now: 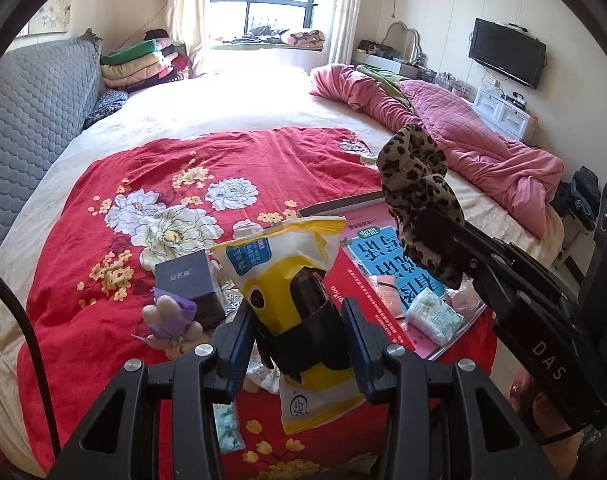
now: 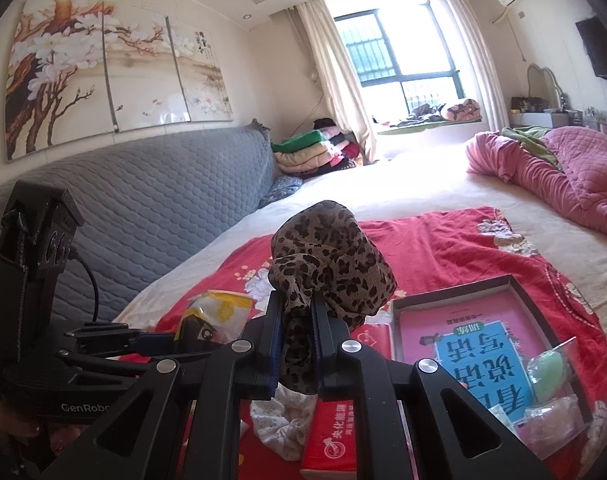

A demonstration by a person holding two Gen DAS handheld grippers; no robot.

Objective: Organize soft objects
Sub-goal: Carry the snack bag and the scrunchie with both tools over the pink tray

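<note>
My left gripper (image 1: 297,308) is shut on a soft yellow-and-white packet (image 1: 287,256) with a black cartoon figure, held up above the red floral blanket (image 1: 103,208). In the right wrist view that left gripper (image 2: 171,340) comes in from the left with the packet (image 2: 219,312). My right gripper (image 2: 295,300) is shut on a bunched leopard-print cloth (image 2: 331,256), which bulges above the pads. From the left wrist view the right gripper (image 1: 435,236) holds the cloth (image 1: 415,176) up at the right.
On the blanket lie a shallow box (image 2: 519,292) with a pink-and-blue book, a red tissue pack (image 2: 335,436), a white lace cloth (image 2: 283,420), a dark box (image 1: 187,280), a plush toy (image 1: 171,316) and a small wrapped pack (image 1: 433,316). A pink quilt (image 1: 483,140) lies right, a grey headboard (image 1: 31,112) left.
</note>
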